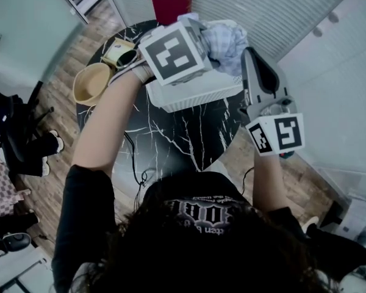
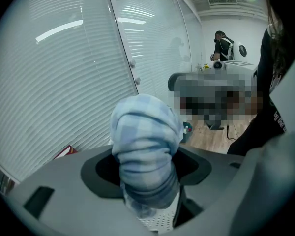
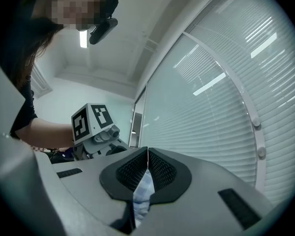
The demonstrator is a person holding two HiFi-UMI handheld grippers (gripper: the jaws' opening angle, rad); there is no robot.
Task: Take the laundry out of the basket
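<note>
We've got both bare forearms stretched out over the black marble table (image 1: 183, 140), left elbow bent wide, right arm straighter. The left gripper (image 2: 146, 181) is clamped round a thick bunched roll of the pale blue checked cloth (image 1: 227, 41). The roll pokes out past the jaws along the gripper's own line. The right gripper (image 3: 146, 173) pinches a thin fold, jaws nearly meeting. The cloth spans left to right between them, over the far side of the white basket (image 1: 198, 96).

On the table (image 1: 171, 140), the basket (image 1: 195, 94) — bowl (image 1: 91, 83) left, cloth (image 1: 227, 40) above.
</note>
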